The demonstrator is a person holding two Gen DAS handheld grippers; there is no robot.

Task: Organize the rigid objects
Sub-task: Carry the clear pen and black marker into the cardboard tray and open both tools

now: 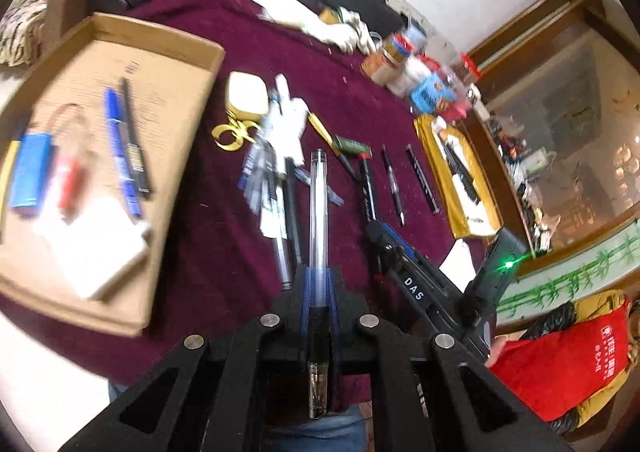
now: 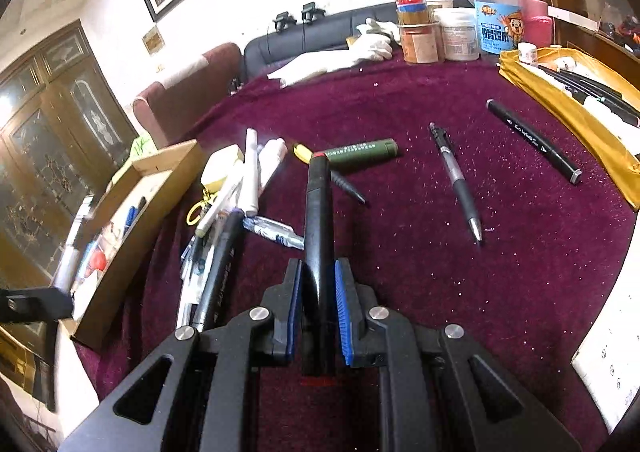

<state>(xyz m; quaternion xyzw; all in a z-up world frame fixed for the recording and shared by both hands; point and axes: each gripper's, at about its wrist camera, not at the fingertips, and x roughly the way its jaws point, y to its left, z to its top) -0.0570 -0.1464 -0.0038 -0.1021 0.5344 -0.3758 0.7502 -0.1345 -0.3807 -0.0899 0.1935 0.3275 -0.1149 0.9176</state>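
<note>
My left gripper [image 1: 319, 284] is shut on a clear-barrelled pen [image 1: 319, 211] and holds it above the maroon cloth [image 1: 224, 244]. My right gripper [image 2: 318, 284] has its pads either side of a black marker with a red end [image 2: 319, 219] that lies on the cloth; the jaws stand slightly apart from it. A pile of pens and white markers [image 2: 236, 195] lies left of it. A green tube [image 2: 360, 151], a black pen [image 2: 456, 179] and a black marker [image 2: 532, 139] lie farther off.
A cardboard tray [image 1: 192, 123] with pens, a blue box and a white block sits at the left. A gold tray [image 2: 560, 107] with markers sits at the right. Jars [image 2: 460, 31] and white gloves [image 2: 360, 47] stand at the far edge. Yellow scissors [image 1: 232, 131] lie by the pile.
</note>
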